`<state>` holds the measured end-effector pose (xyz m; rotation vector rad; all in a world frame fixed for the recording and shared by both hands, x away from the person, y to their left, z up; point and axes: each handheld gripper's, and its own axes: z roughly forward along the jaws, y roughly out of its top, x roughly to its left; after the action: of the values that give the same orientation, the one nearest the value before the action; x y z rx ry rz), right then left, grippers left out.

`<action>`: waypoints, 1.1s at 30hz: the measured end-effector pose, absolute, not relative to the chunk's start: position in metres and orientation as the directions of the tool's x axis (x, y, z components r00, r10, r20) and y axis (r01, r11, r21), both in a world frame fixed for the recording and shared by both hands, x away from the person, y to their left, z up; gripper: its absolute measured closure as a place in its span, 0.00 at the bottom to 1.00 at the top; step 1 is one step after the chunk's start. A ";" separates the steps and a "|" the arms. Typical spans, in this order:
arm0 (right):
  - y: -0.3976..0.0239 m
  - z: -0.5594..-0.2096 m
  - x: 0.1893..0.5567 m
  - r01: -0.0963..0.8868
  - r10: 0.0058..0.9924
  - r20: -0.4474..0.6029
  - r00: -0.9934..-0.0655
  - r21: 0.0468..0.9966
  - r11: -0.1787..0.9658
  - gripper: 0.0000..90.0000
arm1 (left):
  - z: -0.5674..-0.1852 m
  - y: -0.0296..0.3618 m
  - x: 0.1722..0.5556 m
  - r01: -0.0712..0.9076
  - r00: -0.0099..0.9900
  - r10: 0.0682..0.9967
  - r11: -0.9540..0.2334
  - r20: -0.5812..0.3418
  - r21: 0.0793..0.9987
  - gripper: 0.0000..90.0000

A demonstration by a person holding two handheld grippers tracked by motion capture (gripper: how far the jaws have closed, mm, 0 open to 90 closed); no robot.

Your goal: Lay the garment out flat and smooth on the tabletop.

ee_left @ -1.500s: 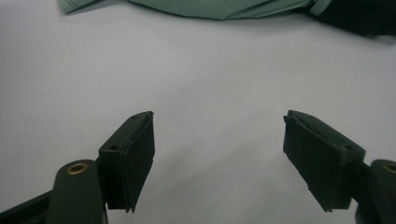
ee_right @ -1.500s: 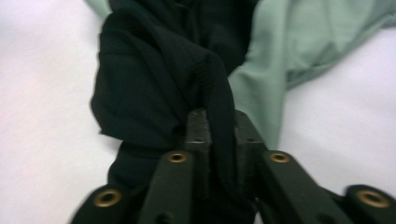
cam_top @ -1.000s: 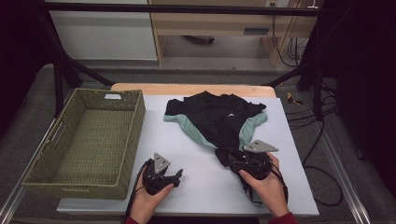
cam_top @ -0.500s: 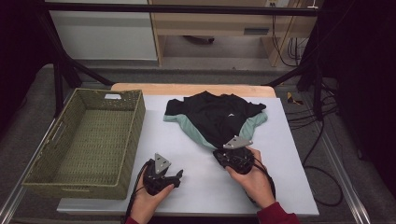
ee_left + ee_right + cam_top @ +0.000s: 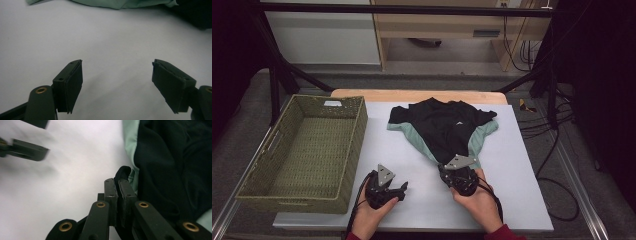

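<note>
A black and mint-green garment (image 5: 447, 127) lies crumpled on the white table (image 5: 517, 165), right of centre. My right gripper (image 5: 450, 169) is at the garment's near tip. In the right gripper view its jaws (image 5: 117, 181) have just been closing and now pinch a black fold of the garment's (image 5: 170, 165) edge. My left gripper (image 5: 403, 187) rests on the table to the left, apart from the cloth. Its jaws stand open (image 5: 116, 63) over bare table, with the garment's green hem (image 5: 120, 3) farther ahead.
A green woven basket (image 5: 354, 150) stands at the table's left side, close to my left hand. Bare white table lies between the two grippers and right of the garment. Black frame bars and cables run around the table.
My right gripper has moved left to the garment's near tip and its jaws have shut on the cloth edge. The left gripper has stayed put.
</note>
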<state>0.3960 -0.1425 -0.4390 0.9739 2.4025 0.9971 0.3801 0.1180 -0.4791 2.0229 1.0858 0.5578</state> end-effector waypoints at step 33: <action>-0.122 -0.475 0.344 0.422 0.553 0.038 -0.832 0.689 0.588 0.95 | -0.473 0.123 0.380 0.499 0.519 0.855 -0.323 0.021 0.804 0.30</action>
<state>0.3439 -0.1224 -0.4753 0.8175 2.6352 1.0721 0.3799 0.1226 -0.4735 1.9852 1.1038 0.5825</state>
